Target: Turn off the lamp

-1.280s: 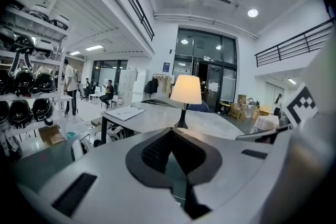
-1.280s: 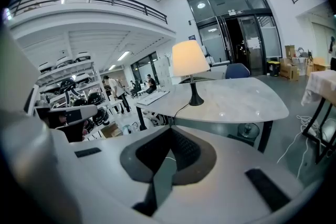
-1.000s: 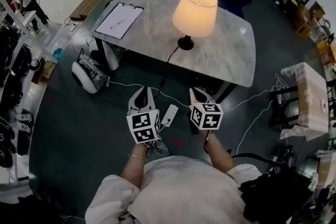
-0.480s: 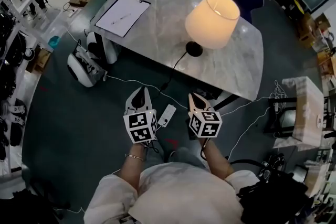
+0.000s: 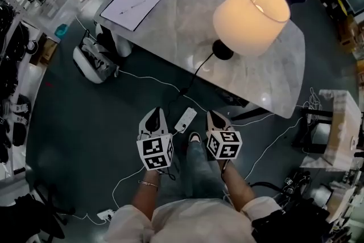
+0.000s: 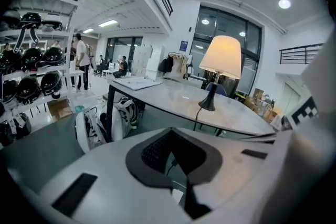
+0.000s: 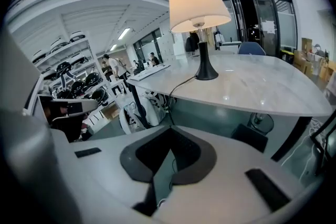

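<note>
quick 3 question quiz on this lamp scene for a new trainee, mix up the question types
1. True or false: the lamp on the table is already off.
2. What lies on the floor just ahead of the left tool and the right tool? A) a white power strip B) a mug C) a book
3. Fill in: besides the lamp, the table also holds a ____.

Key:
1. False; it glows.
2. A
3. clipboard
</note>
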A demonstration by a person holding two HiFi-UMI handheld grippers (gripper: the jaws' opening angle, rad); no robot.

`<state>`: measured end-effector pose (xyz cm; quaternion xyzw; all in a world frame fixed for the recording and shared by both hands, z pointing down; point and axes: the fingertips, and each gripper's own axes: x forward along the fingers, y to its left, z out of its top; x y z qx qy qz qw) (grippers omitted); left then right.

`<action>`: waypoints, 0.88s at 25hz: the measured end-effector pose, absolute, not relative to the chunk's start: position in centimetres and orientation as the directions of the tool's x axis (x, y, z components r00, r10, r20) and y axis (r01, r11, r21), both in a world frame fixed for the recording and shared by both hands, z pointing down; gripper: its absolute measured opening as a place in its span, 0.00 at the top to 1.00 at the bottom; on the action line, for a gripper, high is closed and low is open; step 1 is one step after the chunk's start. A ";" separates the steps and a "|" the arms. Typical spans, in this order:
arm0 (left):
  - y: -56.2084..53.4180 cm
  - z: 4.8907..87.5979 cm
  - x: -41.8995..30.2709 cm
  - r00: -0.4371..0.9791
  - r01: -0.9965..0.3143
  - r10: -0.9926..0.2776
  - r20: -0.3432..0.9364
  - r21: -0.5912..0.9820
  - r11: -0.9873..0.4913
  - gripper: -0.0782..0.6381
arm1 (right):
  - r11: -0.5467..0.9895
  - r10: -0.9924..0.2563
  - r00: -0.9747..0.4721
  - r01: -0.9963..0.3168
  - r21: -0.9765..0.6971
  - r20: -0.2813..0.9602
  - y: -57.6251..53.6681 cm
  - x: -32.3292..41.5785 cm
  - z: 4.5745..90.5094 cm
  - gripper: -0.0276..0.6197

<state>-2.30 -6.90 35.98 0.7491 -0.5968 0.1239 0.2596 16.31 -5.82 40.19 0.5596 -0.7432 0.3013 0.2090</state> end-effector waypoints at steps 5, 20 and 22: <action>-7.0 39.7 -0.8 0.273 -0.958 -0.807 0.523 0.221 -0.181 0.90 | 0.182 -0.698 -0.289 -0.957 -0.228 0.656 -6.6 16.5 42.9 0.96; -7.1 53.6 1.6 0.300 -0.953 -0.754 0.585 0.222 -0.207 0.90 | 0.228 -0.696 -0.292 -0.956 -0.183 0.656 -9.1 17.0 55.0 0.96; -6.9 55.4 1.6 0.296 -0.954 -0.748 0.594 0.226 -0.198 0.90 | 0.236 -0.689 -0.297 -0.955 -0.182 0.662 -9.1 17.0 56.5 0.96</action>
